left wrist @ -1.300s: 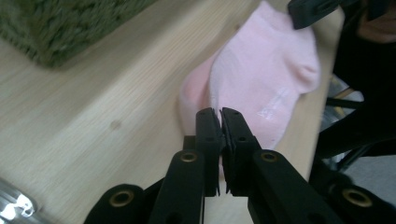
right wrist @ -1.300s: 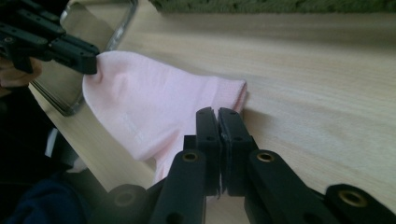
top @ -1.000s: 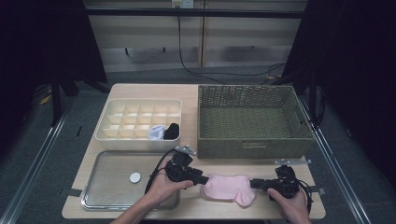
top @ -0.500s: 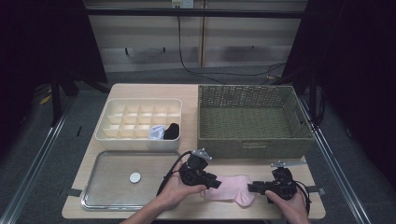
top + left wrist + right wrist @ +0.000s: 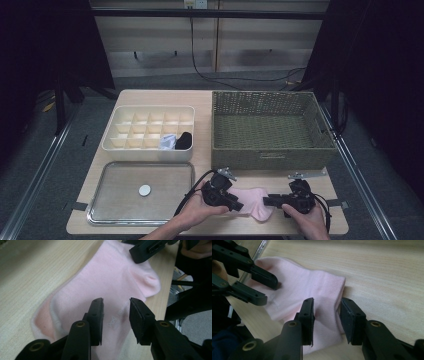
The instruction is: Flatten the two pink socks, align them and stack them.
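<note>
Pink sock (image 5: pixel 250 200) lies flat on the wooden table (image 5: pixel 205 102), near the front edge, roughly 6 o'clock of the wicker basket (image 5: pixel 270 127) and 3 o'clock of the metal tray (image 5: pixel 142 170).

Left gripper (image 5: pixel 234 204) comes in from the 9 o'clock side w/ its tips over the sock's left end. In the left gripper view the jaws (image 5: pixel 116 315) stand partly apart above the fabric, w/ a gap between the pads and no cloth pinched; they've just been opening a touch, after closing before that. Sock's cuff opening sits at about 8 o'clock of the jaws there, and the toe bump at about 2 o'clock.

Right gripper (image 5: pixel 267 201) comes from the 3 o'clock side, tips at the sock's right end. In the right gripper view its jaws (image 5: pixel 327 315) are also part open, straddling the sock's edge, cloth between them, but the pads don't look pressed on it. Left gripper's black jaws (image 5: pixel 265 288) show at 10 o'clock in that view.

Behind the tray is a cream divided box (image 5: pixel 150 112), w/ a black item (image 5: pixel 184 141) and a pale one (image 5: pixel 167 142) in its front-right cells. Small white disc (image 5: pixel 144 190) sits in the tray.
</note>
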Available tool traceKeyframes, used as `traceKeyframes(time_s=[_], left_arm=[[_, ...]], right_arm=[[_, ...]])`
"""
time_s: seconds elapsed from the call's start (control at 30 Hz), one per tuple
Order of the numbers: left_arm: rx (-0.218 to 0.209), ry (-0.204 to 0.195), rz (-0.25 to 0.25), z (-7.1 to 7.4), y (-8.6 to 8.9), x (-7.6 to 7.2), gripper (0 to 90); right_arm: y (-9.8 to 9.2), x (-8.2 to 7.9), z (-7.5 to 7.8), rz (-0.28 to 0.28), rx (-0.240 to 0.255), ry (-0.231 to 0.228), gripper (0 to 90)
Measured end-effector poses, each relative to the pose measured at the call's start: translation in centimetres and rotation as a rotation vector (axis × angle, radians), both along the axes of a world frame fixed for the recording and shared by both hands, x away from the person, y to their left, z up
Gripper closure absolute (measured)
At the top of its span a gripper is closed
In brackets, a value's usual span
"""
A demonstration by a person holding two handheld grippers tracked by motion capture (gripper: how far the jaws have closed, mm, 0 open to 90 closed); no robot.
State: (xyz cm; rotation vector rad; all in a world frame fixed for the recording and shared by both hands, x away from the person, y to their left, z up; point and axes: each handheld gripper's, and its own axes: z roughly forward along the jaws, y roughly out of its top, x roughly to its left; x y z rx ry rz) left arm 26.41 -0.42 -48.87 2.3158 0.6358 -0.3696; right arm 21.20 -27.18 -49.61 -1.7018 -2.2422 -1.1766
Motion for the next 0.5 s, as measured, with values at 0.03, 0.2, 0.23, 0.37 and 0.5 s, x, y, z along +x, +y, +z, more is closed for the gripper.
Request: traceKeyframes(time_s=[0.03,0.2,0.23,0.37,0.5], left_arm=[[0.000,-0.008,0.004,-0.07,0.03,0.06,64.5],[0.013,-0.037,-0.003,-0.05,0.06,-0.04,67.7],[0.003,-0.036,-0.006,-0.10,0.04,-0.03,67.4],[0.020,-0.061,-0.021,-0.04,0.10,-0.04,67.4],[-0.008,-0.045,-0.022,-0.20,0.14,0.02,67.5]], right_arm=[[0.04,0.05,-0.04,0.001,0.003,-0.002,65.1],[0.35,0.20,-0.11,0.019,-0.008,-0.016,69.5],[0.42,0.25,-0.16,0.020,-0.007,-0.013,71.5],[0.48,0.53,-0.29,0.035,0.021,0.017,73.5],[0.44,0.55,-0.42,0.033,0.048,0.041,80.8]])
